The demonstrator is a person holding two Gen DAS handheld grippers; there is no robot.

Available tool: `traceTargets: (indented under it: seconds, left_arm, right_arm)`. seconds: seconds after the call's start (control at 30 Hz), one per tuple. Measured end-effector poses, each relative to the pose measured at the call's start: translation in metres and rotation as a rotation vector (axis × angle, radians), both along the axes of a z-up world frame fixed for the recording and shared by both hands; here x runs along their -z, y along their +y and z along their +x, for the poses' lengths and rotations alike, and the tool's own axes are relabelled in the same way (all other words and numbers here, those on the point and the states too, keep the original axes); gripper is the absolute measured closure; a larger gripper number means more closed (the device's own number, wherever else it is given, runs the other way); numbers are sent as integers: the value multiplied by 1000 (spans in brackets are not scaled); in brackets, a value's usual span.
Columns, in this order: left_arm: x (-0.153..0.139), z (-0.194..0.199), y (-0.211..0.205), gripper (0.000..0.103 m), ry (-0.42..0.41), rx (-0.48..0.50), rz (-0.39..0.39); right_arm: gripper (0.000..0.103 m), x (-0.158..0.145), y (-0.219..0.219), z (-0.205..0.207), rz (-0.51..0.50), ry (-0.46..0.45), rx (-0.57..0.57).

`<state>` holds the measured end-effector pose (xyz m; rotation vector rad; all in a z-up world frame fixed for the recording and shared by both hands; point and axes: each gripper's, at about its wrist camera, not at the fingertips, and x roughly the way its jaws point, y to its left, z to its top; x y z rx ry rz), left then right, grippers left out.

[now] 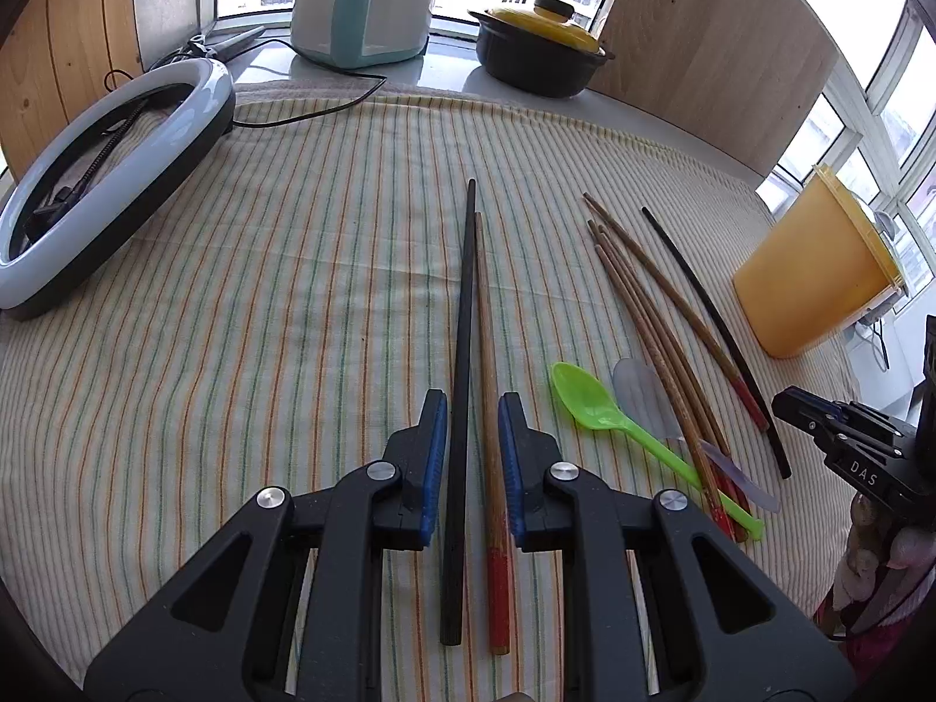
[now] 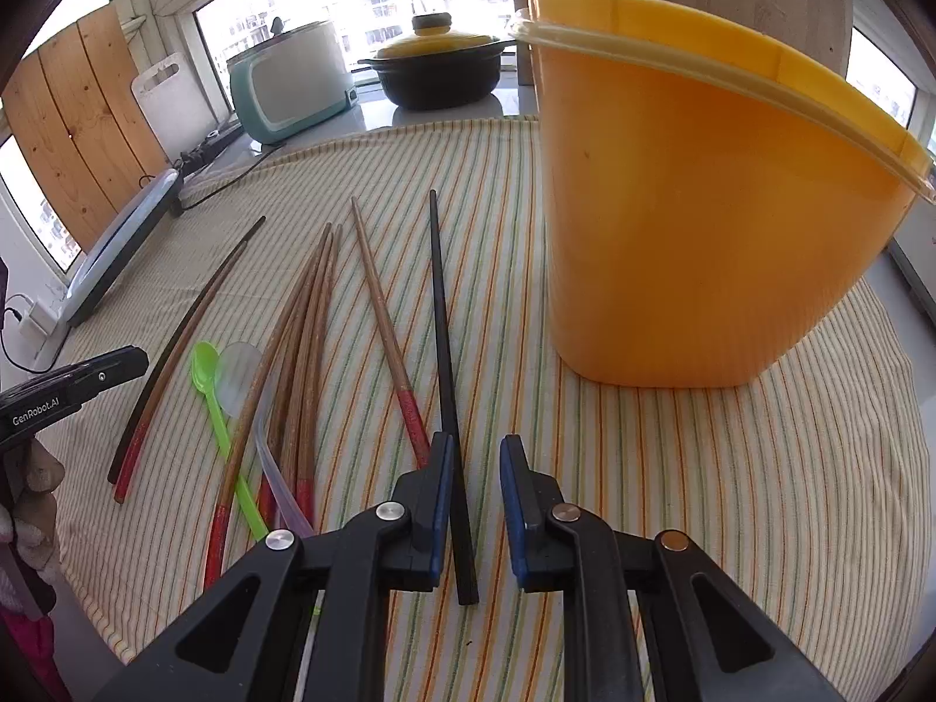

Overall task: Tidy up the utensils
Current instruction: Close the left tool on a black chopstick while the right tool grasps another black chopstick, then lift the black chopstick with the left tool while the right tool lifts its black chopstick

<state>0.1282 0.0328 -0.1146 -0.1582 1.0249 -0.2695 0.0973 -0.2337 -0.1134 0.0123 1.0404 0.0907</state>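
Note:
My left gripper is open, its jaws either side of a black chopstick and a wooden red-ended chopstick that lie side by side on the striped cloth. To their right lie several wooden chopsticks, another black chopstick, a green spoon and a clear spoon. My right gripper is open over the handle end of that black chopstick. The orange container stands upright just beyond it on the right. The same pile lies to its left.
A ring light lies at the left edge of the cloth. A rice cooker and a black pot with a yellow lid stand at the back by the window. A power cable runs across the far cloth.

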Motion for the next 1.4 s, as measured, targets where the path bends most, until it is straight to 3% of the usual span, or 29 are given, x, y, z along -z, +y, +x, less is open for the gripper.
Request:
traceTargets:
  seconds: [0.73, 0.93, 1.07, 1.4]
  left_arm:
    - [13, 27, -5, 91, 41, 29, 44]
    - [16, 34, -5, 93, 50, 40, 41]
    - [17, 36, -1, 98, 46, 37, 28]
    - [14, 21, 5, 99, 57, 79, 75]
  right_arm:
    - [88, 8, 7, 12, -3, 45, -15]
    - [84, 8, 13, 13, -22, 52, -27]
    - [98, 7, 12, 12, 10, 67, -28]
    - [99, 6, 25, 2, 96, 126, -91]
